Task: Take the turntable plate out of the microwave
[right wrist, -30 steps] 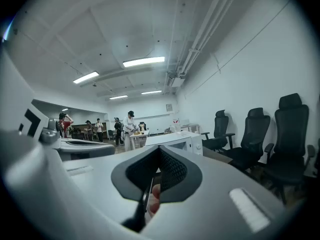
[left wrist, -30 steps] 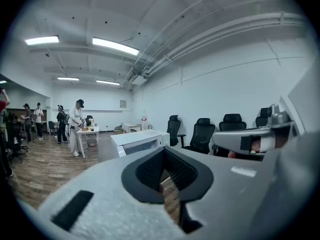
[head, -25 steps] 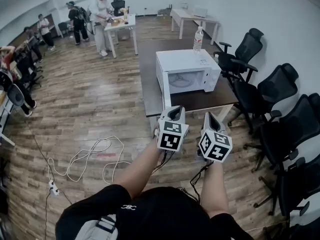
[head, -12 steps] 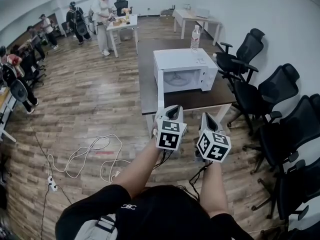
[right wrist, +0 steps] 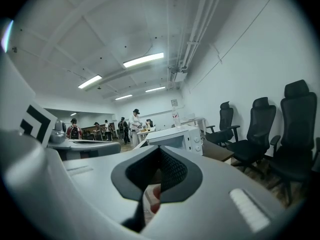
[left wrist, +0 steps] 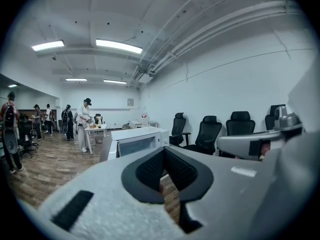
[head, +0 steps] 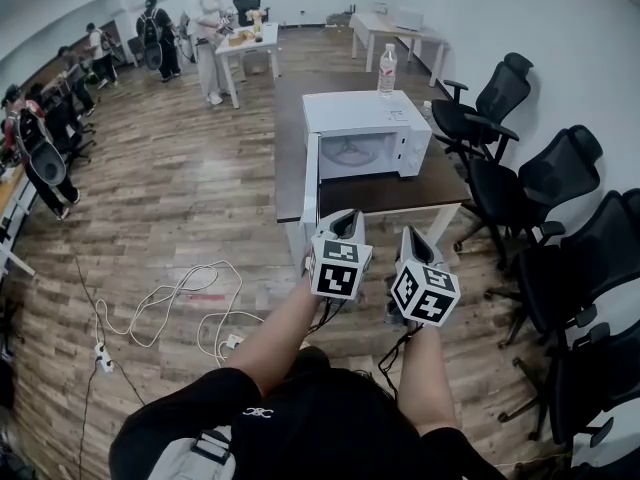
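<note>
A white microwave stands on a dark brown table, its door swung open at the left. Inside the cavity lies the glass turntable plate. My left gripper and right gripper are side by side in the air, short of the table's near edge, pointing at the microwave. Both are shut with nothing between the jaws. The microwave shows beyond the shut left gripper in the left gripper view. In the right gripper view the microwave is beyond the shut right gripper.
A water bottle stands behind the microwave. Black office chairs line the right side of the table. Cables lie on the wooden floor at the left. Several people stand around a far white table.
Both grippers have eased forward toward the table and slightly down. Their jaws stay shut. The microwave sits a little higher in the head view.
</note>
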{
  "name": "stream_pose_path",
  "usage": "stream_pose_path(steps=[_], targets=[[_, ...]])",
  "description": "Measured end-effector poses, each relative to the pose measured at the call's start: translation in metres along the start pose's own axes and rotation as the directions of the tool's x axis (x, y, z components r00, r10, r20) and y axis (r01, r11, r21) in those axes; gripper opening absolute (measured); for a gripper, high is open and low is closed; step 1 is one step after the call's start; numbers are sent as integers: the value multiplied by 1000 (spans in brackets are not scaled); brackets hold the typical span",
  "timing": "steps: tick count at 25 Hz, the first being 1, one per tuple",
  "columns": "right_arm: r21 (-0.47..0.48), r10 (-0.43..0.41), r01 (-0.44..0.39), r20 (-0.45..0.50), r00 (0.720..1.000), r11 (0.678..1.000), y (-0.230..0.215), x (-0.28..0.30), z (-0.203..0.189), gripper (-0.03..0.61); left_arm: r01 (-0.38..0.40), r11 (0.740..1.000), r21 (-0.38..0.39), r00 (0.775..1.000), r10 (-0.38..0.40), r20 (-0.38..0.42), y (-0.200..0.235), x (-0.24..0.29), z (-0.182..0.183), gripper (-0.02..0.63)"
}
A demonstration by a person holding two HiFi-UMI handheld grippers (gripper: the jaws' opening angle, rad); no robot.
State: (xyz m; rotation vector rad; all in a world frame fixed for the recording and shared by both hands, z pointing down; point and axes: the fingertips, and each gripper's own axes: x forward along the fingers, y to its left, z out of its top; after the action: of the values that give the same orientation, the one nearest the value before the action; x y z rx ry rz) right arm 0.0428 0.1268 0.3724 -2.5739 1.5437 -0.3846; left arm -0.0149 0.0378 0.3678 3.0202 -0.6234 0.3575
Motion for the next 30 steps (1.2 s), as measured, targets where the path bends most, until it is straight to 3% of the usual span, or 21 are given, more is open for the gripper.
stream_pose_path(steps=[11,20,30], targets=[[-11,1,-1,-16,1000,1000,-18,37,-6,6,8,1000,-16,1000,-8,3,10,47,1,0],[-26,13,-14,-31,999,1000,-43,99,10,6,18,999,-35,1000,-17,25,22,110,18,0],[-26,58,-60,-73,996,998,-56,178,22,6,-15,997,-73,1000,14,-15,56,182,17,0]])
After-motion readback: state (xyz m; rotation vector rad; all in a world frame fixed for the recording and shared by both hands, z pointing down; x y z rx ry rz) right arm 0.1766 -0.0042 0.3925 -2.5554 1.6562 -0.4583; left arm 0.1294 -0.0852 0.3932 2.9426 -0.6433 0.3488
